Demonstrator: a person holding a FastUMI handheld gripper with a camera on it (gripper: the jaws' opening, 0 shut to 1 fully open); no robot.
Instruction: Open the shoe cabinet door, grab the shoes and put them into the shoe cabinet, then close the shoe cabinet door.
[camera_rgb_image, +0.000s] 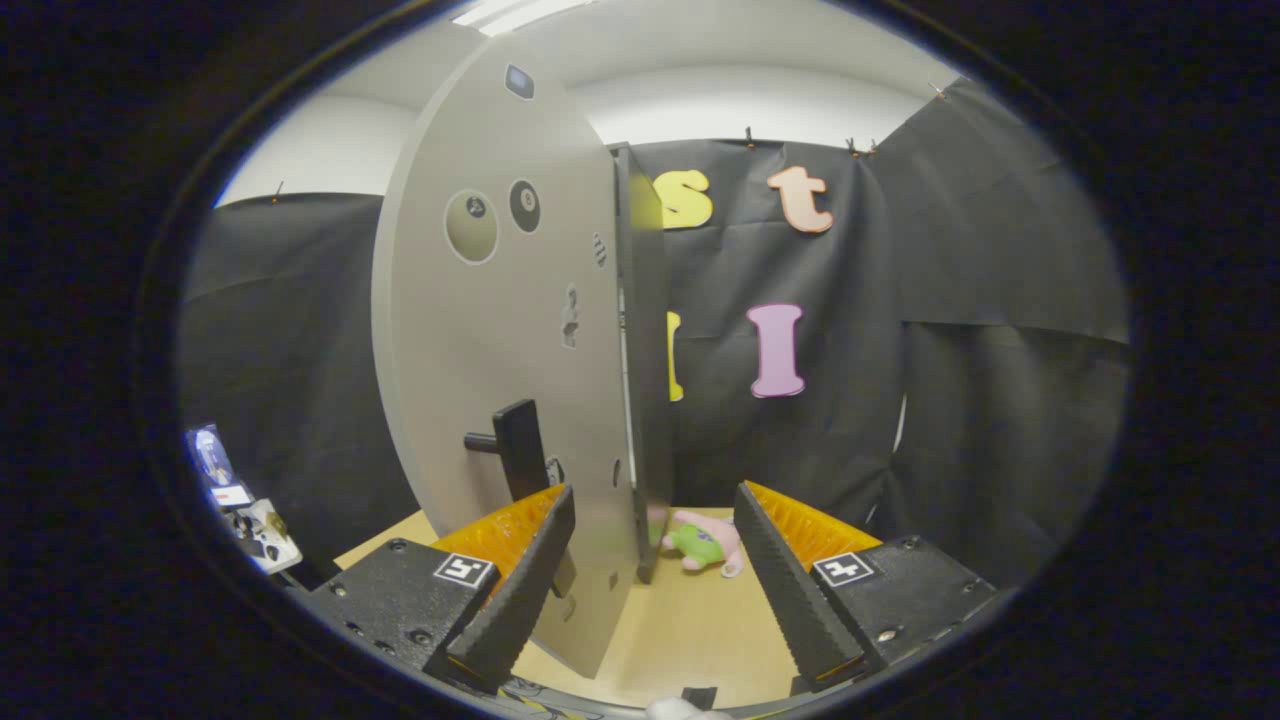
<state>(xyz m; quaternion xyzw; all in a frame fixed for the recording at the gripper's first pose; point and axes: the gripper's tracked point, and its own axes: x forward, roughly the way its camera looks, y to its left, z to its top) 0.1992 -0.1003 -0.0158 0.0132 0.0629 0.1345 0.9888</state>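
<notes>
Gripper view.

Item: gripper (655, 560). We see both fingers spread wide with nothing between them but open air and tabletop. We read the wide gap as readiness to take something, not a grip in hand.

Item: door (490, 330). A grey panel standing upright on the table, swung so that its edge faces us, just ahead of the left finger. Its lower corner reaches down beside that finger; we cannot tell whether the two touch. We judge the door already open, which would explain why the fingers are off it.

Item: handle (515, 450). A dark lever on the door's face, above the left fingertip and apart from it. Its place suits a pull, and again a push when closing.

Item: cabinet (645, 330). Only a dark upright edge shows behind the door; the interior is hidden from us.

Item: toy (708, 542). A small pink and green soft thing lying on the table beyond the fingers, near the foot of the door. We cannot say whether it stands in for the shoes; no plain shoe is to be made out.

Item: table (690, 630). Pale wood, bearing the door and toy.

Item: clutter (245, 510). Small objects off to the left, well apart, too small to tell.

Judgement: opening looks done; fetching and stowing remain, then closing.
</notes>
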